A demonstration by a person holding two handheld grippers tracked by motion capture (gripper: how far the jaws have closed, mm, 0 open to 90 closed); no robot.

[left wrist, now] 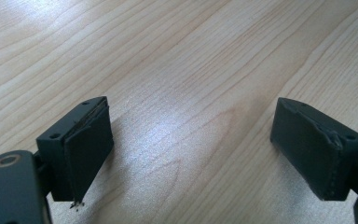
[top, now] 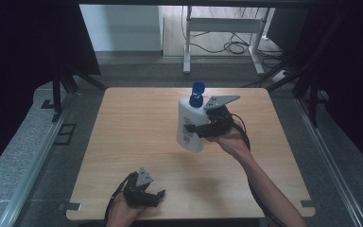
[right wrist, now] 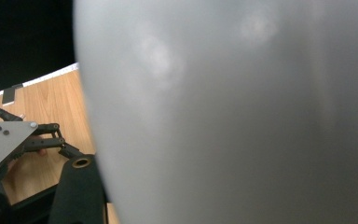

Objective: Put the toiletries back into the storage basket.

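Holding the white bottle [top: 190, 126] in your right gripper [top: 199, 128], you have it clamped around the lower body, with the blue cap [top: 197, 93] tilted up and toward the far side. The bottle hangs clear above the right half of the desk [top: 137, 137], and in the right gripper view its pale wall [right wrist: 233, 112] sits so close to the lens that you cannot check the pads from there. Judge the grip from the high view instead. Because the hold is low on the body and the cap end is the longer part, the bottle may swing, so keep the wrist steady and move slowly. Bring the base down flat rather than on an edge, and loosen the jaws only once it rests on the wood. Your left gripper [top: 152, 195] rests near the desk's near edge, its jaws well apart with nothing between them over bare wood [left wrist: 186, 112]. Use it to steady the bottle if it leans.
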